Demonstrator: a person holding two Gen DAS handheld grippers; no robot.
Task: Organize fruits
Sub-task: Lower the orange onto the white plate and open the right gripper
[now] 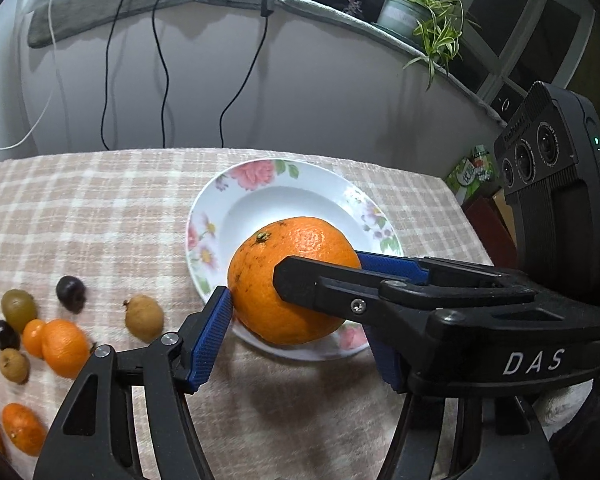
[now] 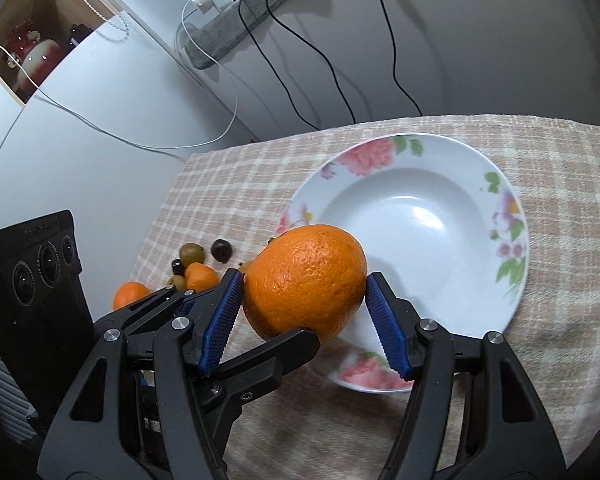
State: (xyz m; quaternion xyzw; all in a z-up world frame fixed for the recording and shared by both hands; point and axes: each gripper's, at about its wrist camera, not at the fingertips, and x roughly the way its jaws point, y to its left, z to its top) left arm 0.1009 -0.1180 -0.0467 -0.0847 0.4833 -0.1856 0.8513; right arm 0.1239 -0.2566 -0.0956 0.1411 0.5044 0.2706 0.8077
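Observation:
A big orange [image 1: 288, 280] hangs over the near rim of a white flowered plate [image 1: 284, 204] on a checked cloth. Both grippers meet at it. In the right wrist view the right gripper [image 2: 305, 300] has its blue pads [image 2: 220, 320] pressed on both sides of the orange [image 2: 304, 280], above the plate's [image 2: 420, 216] near left rim. In the left wrist view the left gripper [image 1: 296, 308] has its left pad [image 1: 210, 336] touching the orange; the right gripper's black finger crosses in front and hides its other pad.
Small fruits lie in a loose group at the cloth's left: mandarins [image 1: 62, 346], brown longans [image 1: 144, 318], dark grapes [image 1: 71, 294] and a green one [image 1: 18, 308]. Cables hang down the wall behind. A potted plant [image 1: 420, 8] stands on the sill.

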